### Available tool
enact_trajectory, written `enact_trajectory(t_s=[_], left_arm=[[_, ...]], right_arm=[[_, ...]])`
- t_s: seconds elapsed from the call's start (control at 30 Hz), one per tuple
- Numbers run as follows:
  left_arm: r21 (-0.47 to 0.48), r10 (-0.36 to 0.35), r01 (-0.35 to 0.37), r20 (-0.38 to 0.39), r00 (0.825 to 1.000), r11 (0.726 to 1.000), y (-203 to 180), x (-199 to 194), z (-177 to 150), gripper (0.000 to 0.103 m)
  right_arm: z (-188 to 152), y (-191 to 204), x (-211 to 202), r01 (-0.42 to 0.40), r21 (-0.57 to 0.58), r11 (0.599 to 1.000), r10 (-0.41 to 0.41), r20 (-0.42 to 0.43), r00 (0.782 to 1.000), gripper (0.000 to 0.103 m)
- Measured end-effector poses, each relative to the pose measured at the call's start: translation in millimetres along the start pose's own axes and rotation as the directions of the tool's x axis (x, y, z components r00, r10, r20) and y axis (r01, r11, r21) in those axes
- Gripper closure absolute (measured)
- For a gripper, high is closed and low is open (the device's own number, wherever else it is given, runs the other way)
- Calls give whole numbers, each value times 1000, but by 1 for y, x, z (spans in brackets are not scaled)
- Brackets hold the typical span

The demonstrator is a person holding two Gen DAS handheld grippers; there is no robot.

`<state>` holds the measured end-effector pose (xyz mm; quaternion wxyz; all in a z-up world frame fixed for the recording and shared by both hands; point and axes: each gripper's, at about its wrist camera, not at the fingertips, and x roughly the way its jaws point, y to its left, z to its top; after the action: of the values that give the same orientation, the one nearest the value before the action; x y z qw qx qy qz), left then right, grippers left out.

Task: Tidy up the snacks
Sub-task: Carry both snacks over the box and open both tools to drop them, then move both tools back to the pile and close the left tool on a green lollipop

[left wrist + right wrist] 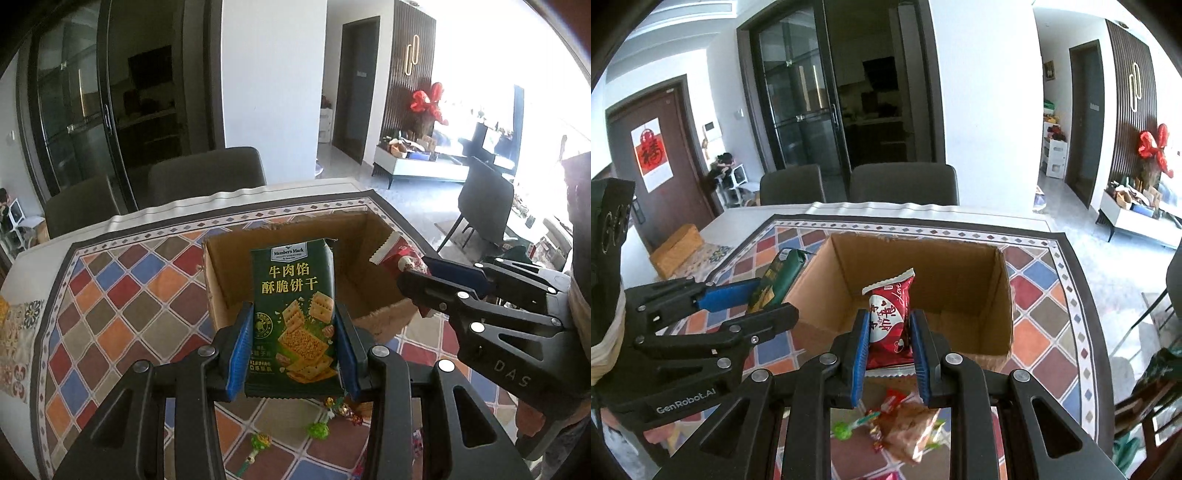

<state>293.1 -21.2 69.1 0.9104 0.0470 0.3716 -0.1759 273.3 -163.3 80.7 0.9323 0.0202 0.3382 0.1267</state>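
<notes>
Above cardboard box (373,236): green cracker packet (293,314) upright, uncrumpled, gold lettering.

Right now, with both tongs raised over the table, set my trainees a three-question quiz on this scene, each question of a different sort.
1. True or false: the left tongs are shut on a green cracker packet.
2. Multiple choice: what do the right tongs hold? A) a lollipop B) a red snack packet C) nothing
3. Fill in: beyond both packets stands an open cardboard ____, on the patterned tablecloth.

Key:
1. True.
2. B.
3. Box; no snack shows in the part of its inside that is visible, and loose sweets lie on the cloth below the tongs.
</notes>
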Motion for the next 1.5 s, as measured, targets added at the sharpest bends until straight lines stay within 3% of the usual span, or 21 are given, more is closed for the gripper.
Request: enact_trajectory(t_s=[0.37,0.47,0.53,0.93,1.5], left_arm=[[-56,20,-24,-71,997,998,16,45,26,61],[-59,32,-37,-82,996,998,18,50,27,45],[-48,53,-57,-71,996,997,16,46,25,42],[-30,126,-126,0,992,992,14,7,-7,41],[-30,143,-143,18,990,989,27,-30,-62,40]], right_arm=[[20,-16,36,50,23,998,-50,-21,999,79],[25,-19,38,68,37,997,-67,-20,998,74],[24,-19,39,82,41,996,-81,-29,996,67],[0,-8,17,54,41,998,-53,-20,998,67],[-36,30,-1,2,11,1000,-2,-10,1000,67]])
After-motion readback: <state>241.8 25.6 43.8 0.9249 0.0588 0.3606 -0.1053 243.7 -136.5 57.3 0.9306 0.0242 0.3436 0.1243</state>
